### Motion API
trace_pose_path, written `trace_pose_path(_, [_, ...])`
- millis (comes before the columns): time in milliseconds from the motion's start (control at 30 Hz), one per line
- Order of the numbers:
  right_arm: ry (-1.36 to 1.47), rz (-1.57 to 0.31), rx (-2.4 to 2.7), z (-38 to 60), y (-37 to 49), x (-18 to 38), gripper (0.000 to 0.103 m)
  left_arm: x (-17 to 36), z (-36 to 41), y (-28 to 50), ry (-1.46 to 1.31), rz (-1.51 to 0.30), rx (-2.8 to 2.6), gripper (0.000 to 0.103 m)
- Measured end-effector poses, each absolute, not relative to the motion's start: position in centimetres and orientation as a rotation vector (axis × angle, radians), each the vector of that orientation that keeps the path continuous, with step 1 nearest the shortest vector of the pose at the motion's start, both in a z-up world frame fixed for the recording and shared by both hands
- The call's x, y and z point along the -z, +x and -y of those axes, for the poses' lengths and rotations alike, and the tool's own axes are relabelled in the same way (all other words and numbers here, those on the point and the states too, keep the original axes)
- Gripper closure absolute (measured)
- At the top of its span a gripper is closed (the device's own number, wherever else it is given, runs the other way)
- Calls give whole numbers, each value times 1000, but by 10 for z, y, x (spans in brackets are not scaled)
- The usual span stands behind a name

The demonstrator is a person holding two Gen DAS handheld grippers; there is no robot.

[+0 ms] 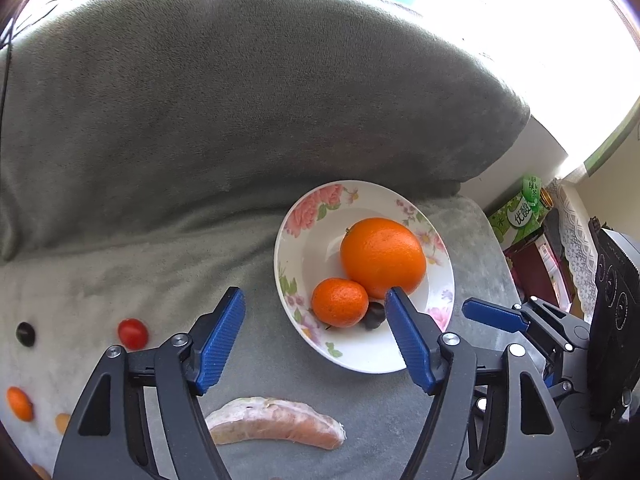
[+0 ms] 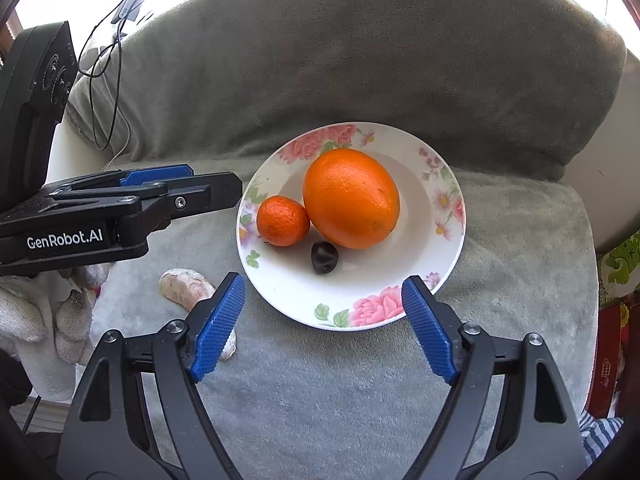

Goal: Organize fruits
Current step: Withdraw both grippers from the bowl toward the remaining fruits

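Partly done: orange, mandarin, dark fruit on plate; cherry tomato, pomelo segment loose on sofa; both jaws wide open, empty.

left gripper body: "GenRobot.AI" (white print) | green carton: "优酸", "绿茶"
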State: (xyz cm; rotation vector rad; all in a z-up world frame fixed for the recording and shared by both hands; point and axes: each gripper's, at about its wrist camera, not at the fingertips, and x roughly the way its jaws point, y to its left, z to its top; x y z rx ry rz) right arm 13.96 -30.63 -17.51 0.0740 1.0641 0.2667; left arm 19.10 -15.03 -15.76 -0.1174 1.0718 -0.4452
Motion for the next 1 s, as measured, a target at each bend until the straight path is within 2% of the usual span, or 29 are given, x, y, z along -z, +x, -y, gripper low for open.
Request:
trace_pose_path(600, [90, -1048, -320, 272, 126, 157, 19, 127, 89, 153, -175, -1004, 349, 31])
trace_pose_path(1000, [65, -1051, -397, 225, 122, 149, 19, 122, 20, 114, -227, -981, 229, 31])
